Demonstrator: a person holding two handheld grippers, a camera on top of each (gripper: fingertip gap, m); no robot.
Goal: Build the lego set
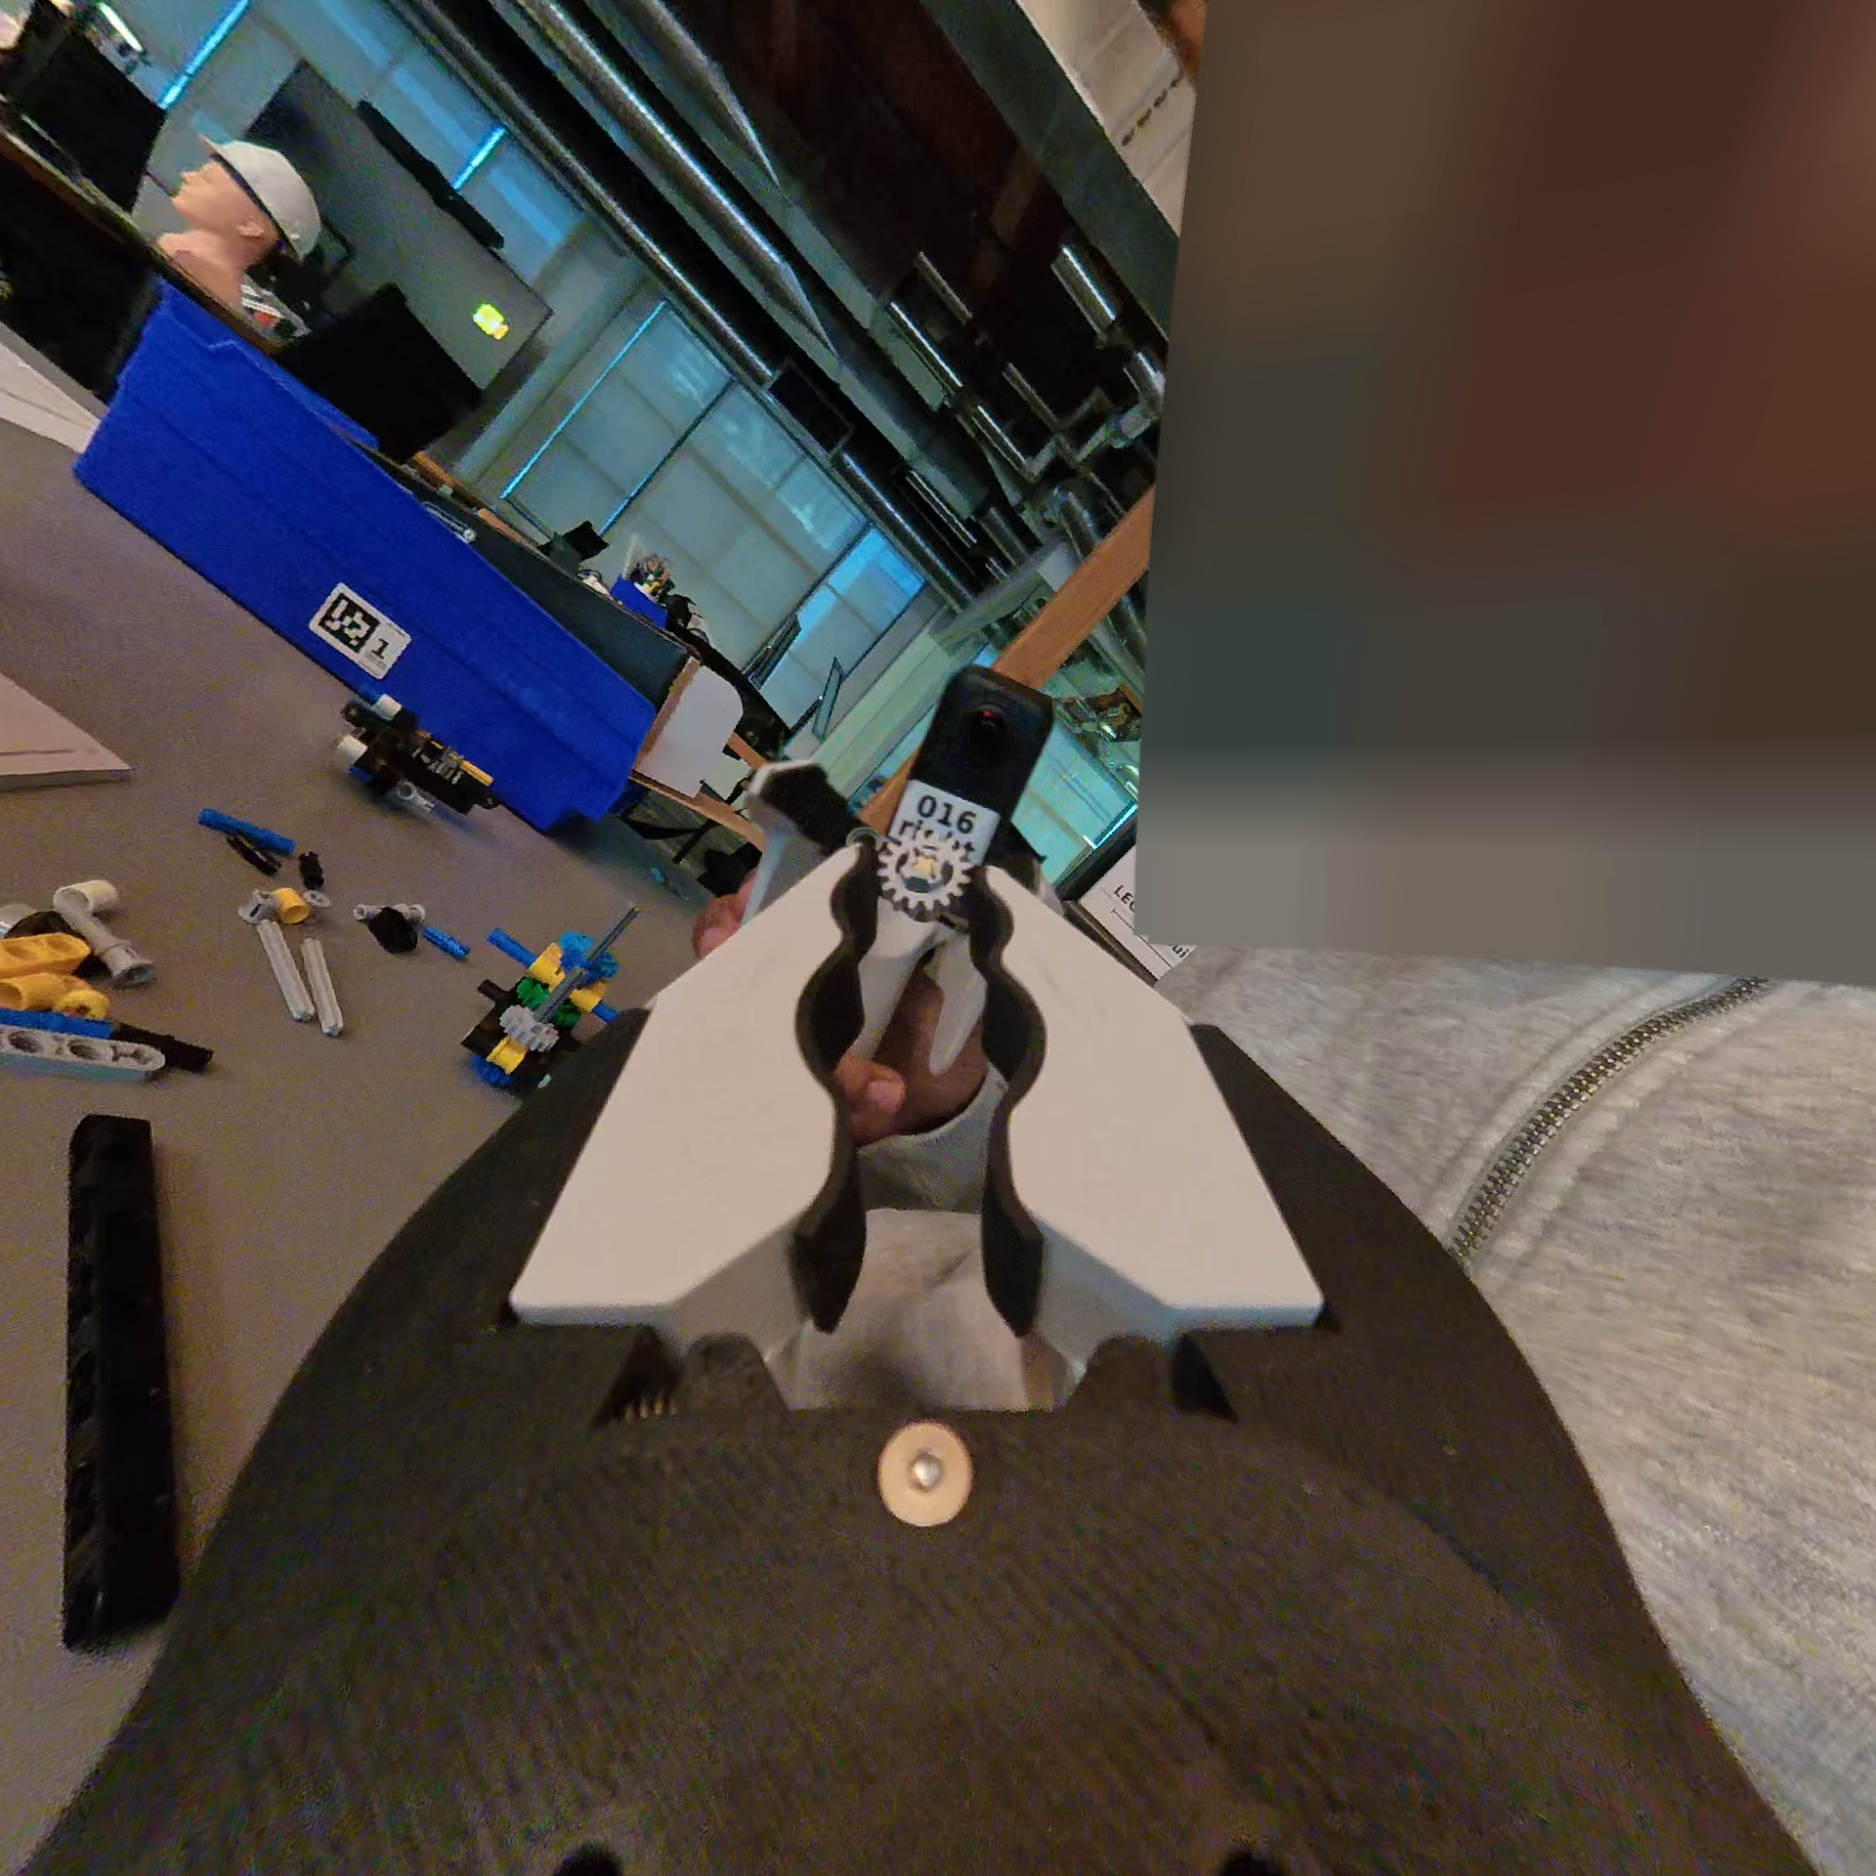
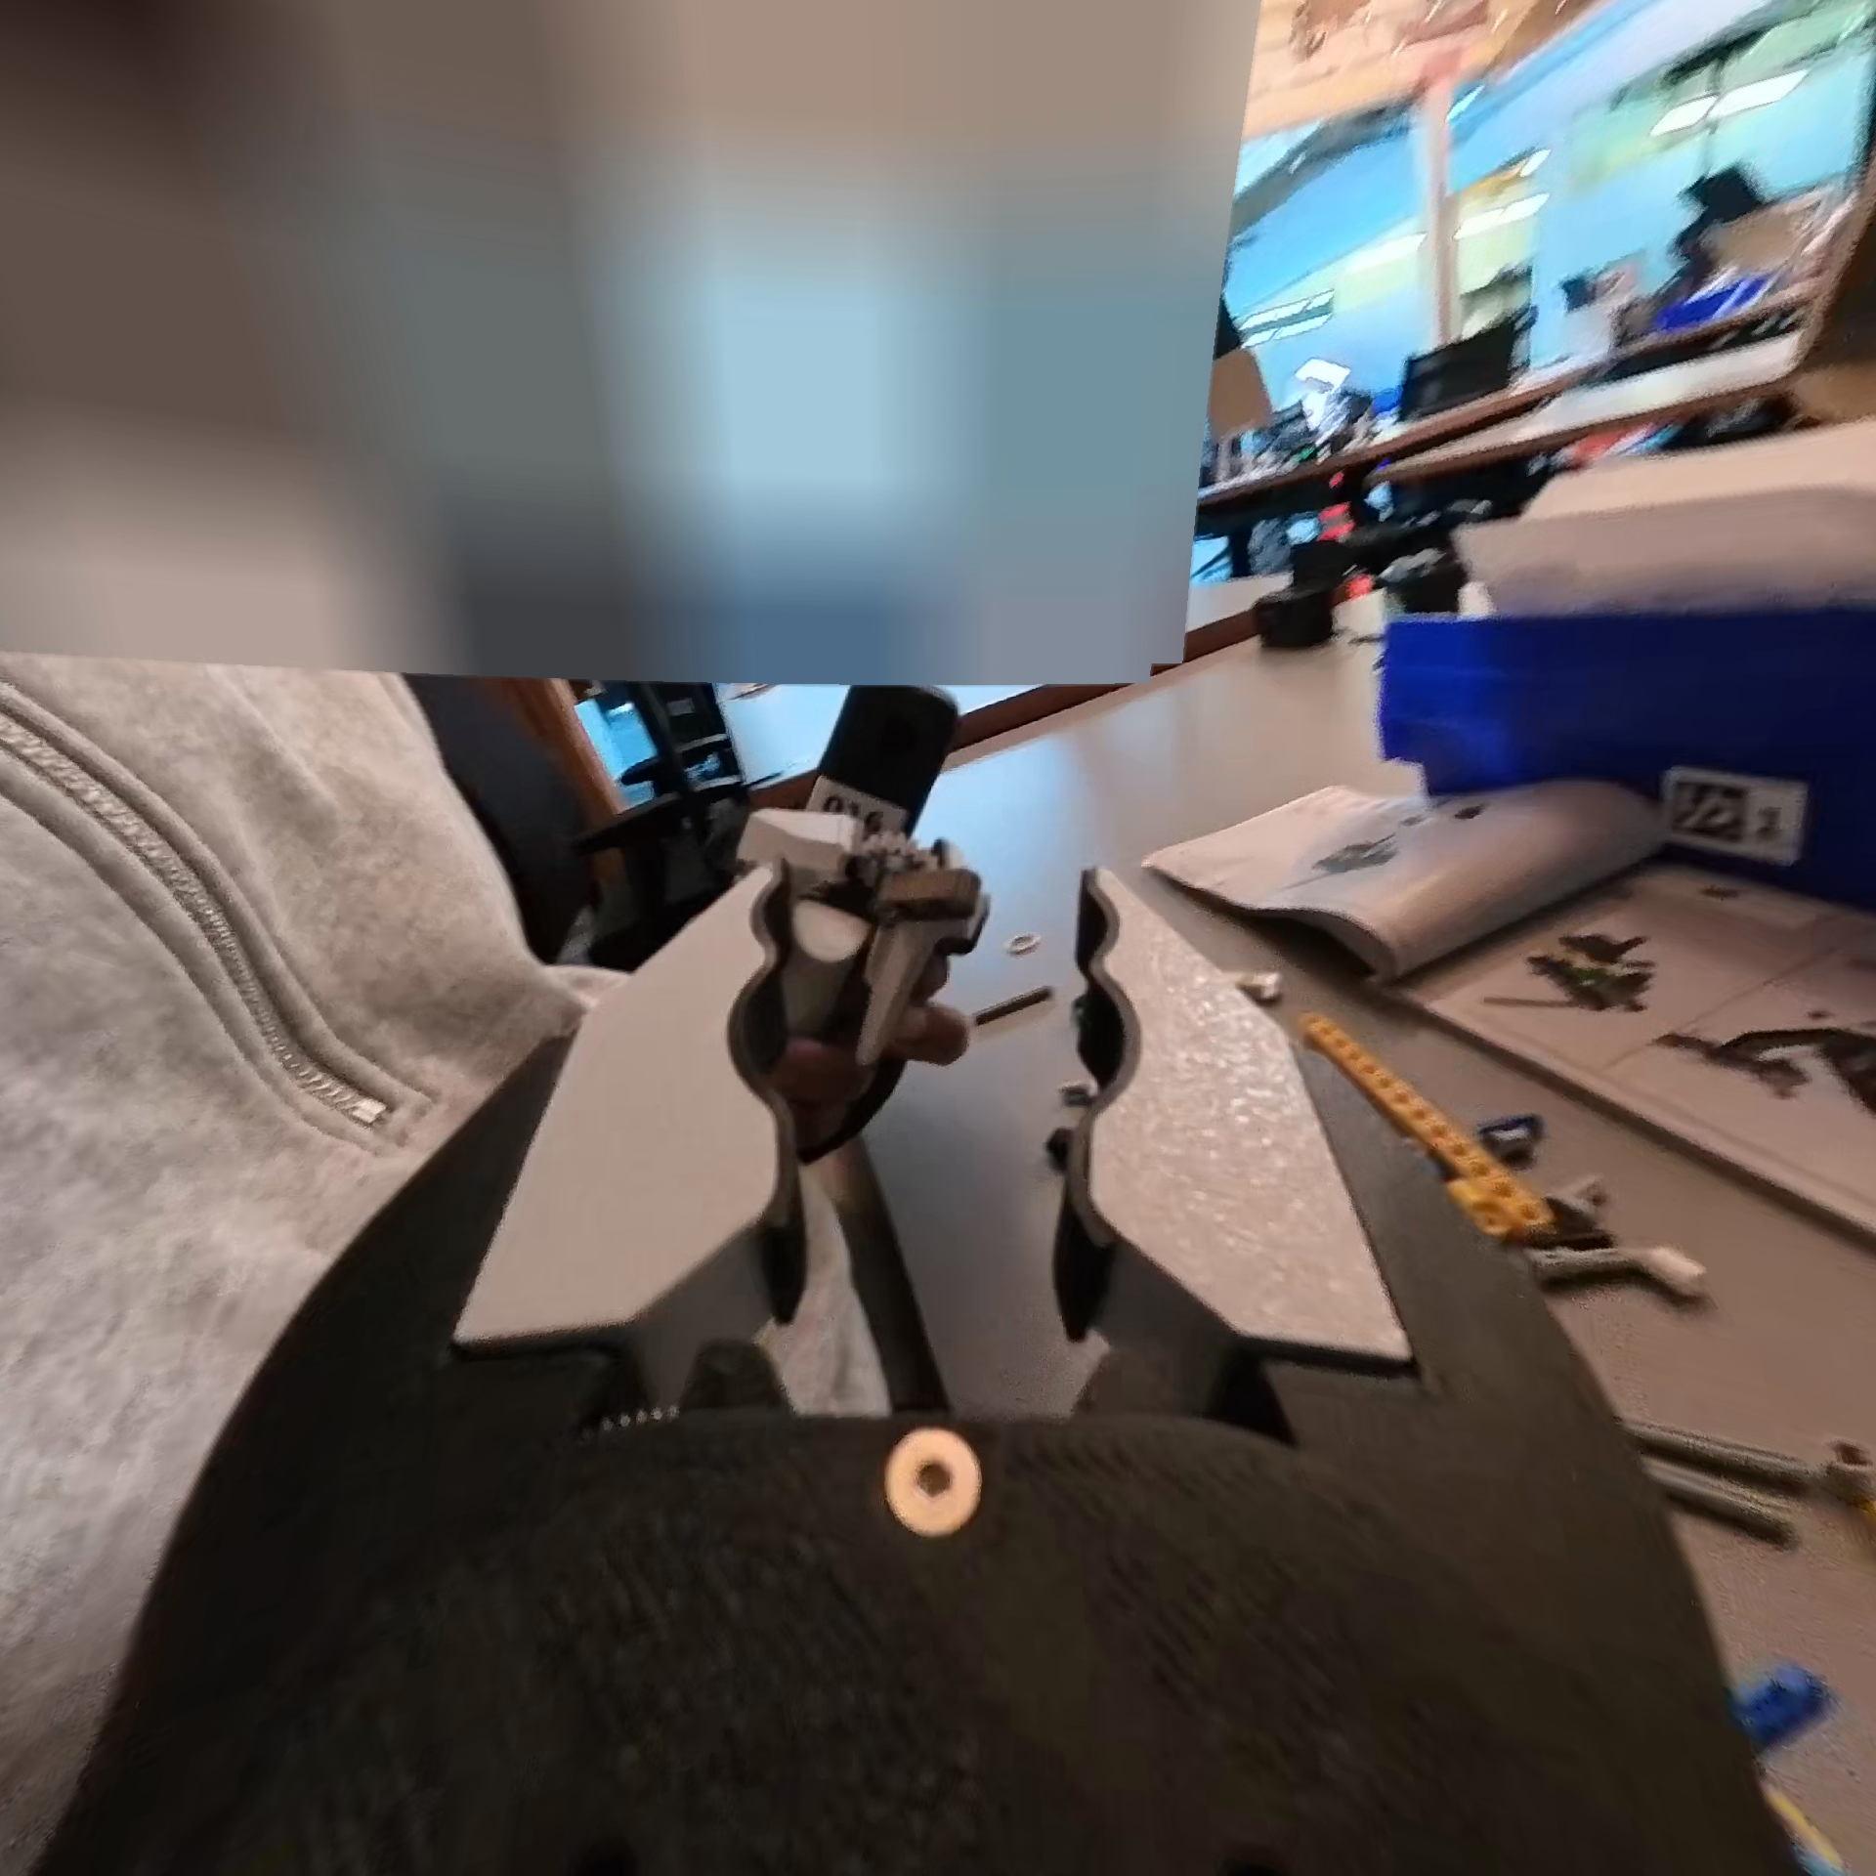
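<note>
My left gripper (image 1: 919, 873) is held up off the table with its jaws a narrow gap apart and nothing between them. My right gripper (image 2: 929, 903) is open wide and empty. The two grippers face each other in front of a grey zipped hoodie (image 1: 1523, 1218). The right gripper shows beyond the left's jaws in the left wrist view (image 1: 919, 975), and the left shows in the right wrist view (image 2: 858, 975). A small green, yellow and blue Lego assembly with a grey gear (image 1: 543, 1005) stands on the grey table (image 1: 355, 1167). A long yellow beam (image 2: 1421, 1127) lies to the right.
A blue bin (image 1: 335, 548) stands at the back with a black Lego assembly (image 1: 411, 756) beside it. Loose grey axles (image 1: 294, 964), yellow parts (image 1: 46, 975) and a long black beam (image 1: 112, 1370) lie to the left. An open instruction booklet (image 2: 1401, 893) lies near the bin (image 2: 1624, 700). My two grippers' fingertips are within a few centimetres of each other.
</note>
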